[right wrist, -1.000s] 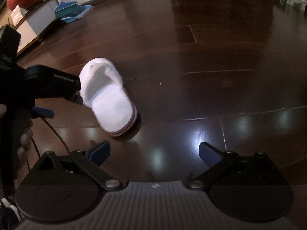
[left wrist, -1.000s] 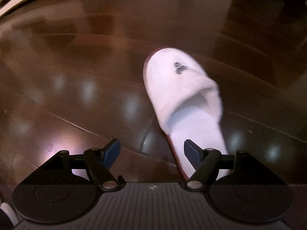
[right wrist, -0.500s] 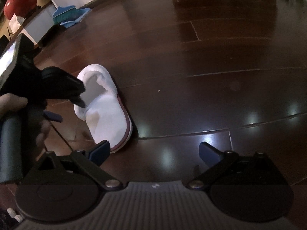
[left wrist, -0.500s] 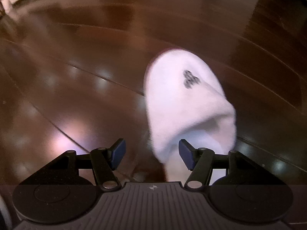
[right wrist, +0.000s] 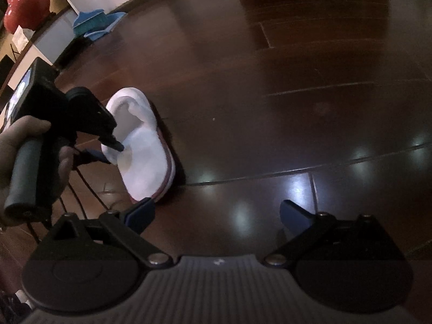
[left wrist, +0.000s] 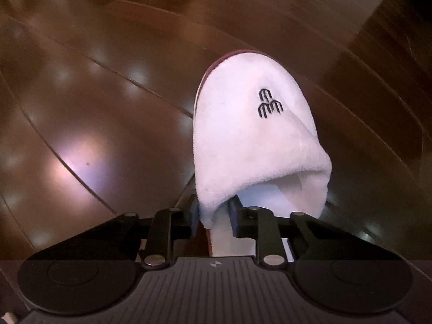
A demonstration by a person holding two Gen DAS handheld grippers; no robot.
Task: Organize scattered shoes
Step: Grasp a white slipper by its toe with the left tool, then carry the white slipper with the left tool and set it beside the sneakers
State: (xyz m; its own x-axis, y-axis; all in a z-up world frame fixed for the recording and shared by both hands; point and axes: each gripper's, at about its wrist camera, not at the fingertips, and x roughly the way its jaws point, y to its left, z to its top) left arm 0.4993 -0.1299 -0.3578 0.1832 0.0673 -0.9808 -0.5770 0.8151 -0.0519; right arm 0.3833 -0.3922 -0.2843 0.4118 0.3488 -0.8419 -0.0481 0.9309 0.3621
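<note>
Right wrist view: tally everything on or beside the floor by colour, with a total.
White: 1, the slipper, pinched by the left gripper.
Red: 1, the vase.
Blue: 1, the dustpan.
Total: 3.

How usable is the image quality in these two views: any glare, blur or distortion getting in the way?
Left wrist view: the white slipper and its logo are sharp, the floor behind is smeared, with soft glare patches. Right wrist view: dim overall, small bright reflections on the floor; fisheye bends the plank seams; the left gripper at the slipper is a dark silhouette.
</note>
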